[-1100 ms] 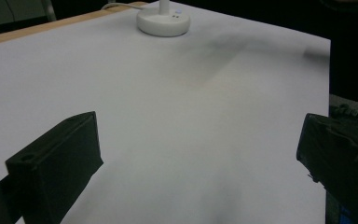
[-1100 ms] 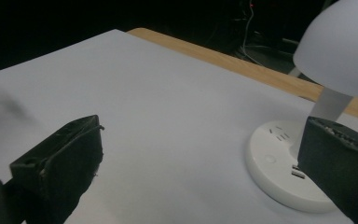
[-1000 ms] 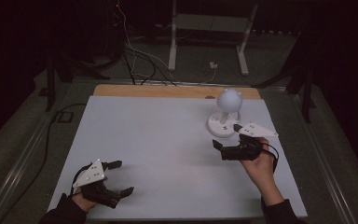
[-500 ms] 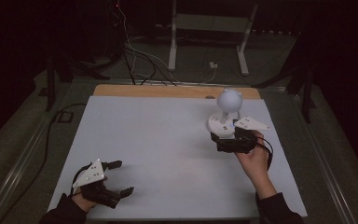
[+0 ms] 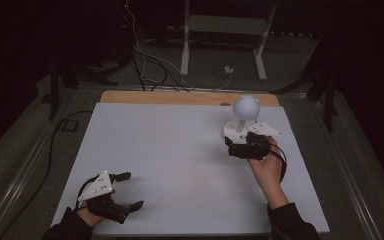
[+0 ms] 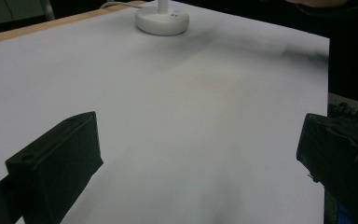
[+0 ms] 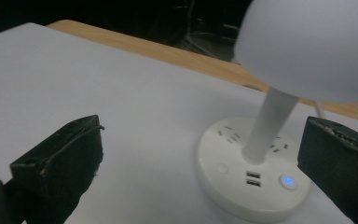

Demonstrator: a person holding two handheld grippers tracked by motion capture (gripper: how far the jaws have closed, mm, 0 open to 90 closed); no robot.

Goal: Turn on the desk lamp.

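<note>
A white desk lamp with a round head [image 5: 245, 106] stands on a disc base [image 5: 231, 131] at the table's far right. In the right gripper view its dome [image 7: 307, 46], stem [image 7: 270, 126] and base [image 7: 247, 186] are close, and a blue button [image 7: 287, 180] glows beside USB ports. My right gripper [image 5: 232, 146] [image 7: 200, 154] is open just in front of the base and holds nothing. Near the front left edge my left gripper [image 5: 130, 190] [image 6: 200, 144] rests open and empty, with the lamp base [image 6: 162, 18] far off across the table.
The white table top [image 5: 170, 150] has a wooden strip [image 5: 180, 97] along its far edge. Cables [image 5: 150, 60] and a metal stand [image 5: 225, 30] lie on the dark floor beyond. A person's sleeve [image 6: 349, 51] shows at the right of the left gripper view.
My right gripper has moved left and farther away, up to the lamp base. The left gripper has stayed put.
</note>
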